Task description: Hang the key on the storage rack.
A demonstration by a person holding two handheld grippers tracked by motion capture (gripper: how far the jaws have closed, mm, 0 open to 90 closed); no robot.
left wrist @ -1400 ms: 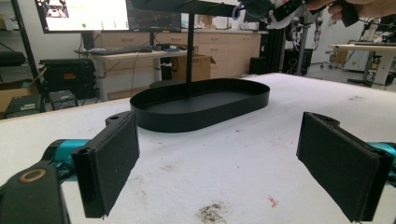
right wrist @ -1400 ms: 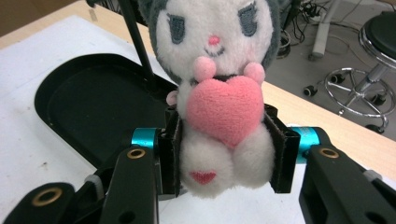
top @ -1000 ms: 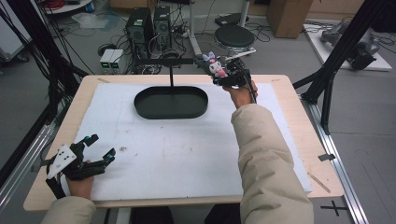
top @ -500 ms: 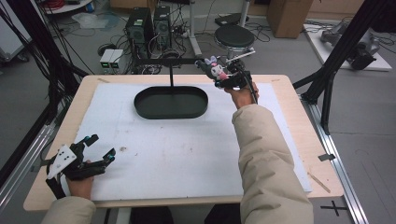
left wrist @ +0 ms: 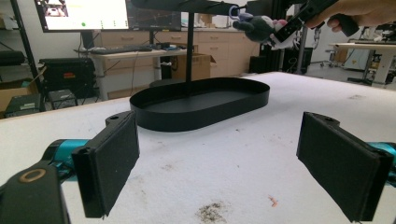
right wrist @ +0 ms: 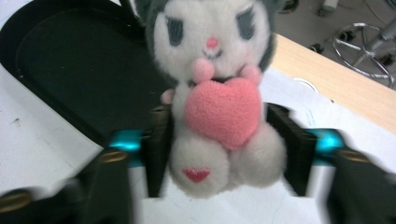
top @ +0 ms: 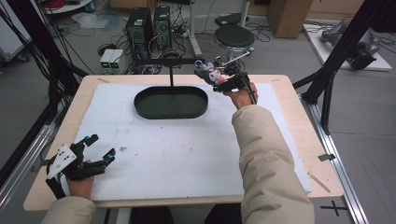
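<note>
Your right gripper (right wrist: 219, 154): jaws have just been opening, plush toy (right wrist: 212, 84) between them, left pad touching its side, right pad apart; grip released or nearly. Toy hangs by ring on stand's arm (left wrist: 187, 5), above right end of black tray (top: 171, 102). Hanging looks done; left for you: back jaws off, check toy stays. Your left gripper (top: 95, 154): jaws wide open, empty, resting at near left counter (top: 289, 84) corner.

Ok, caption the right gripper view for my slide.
Plush toy hugging a pink heart sits between the right claw, whose jaws have just been opening, above the white table mat beside the black oval tray.
</note>
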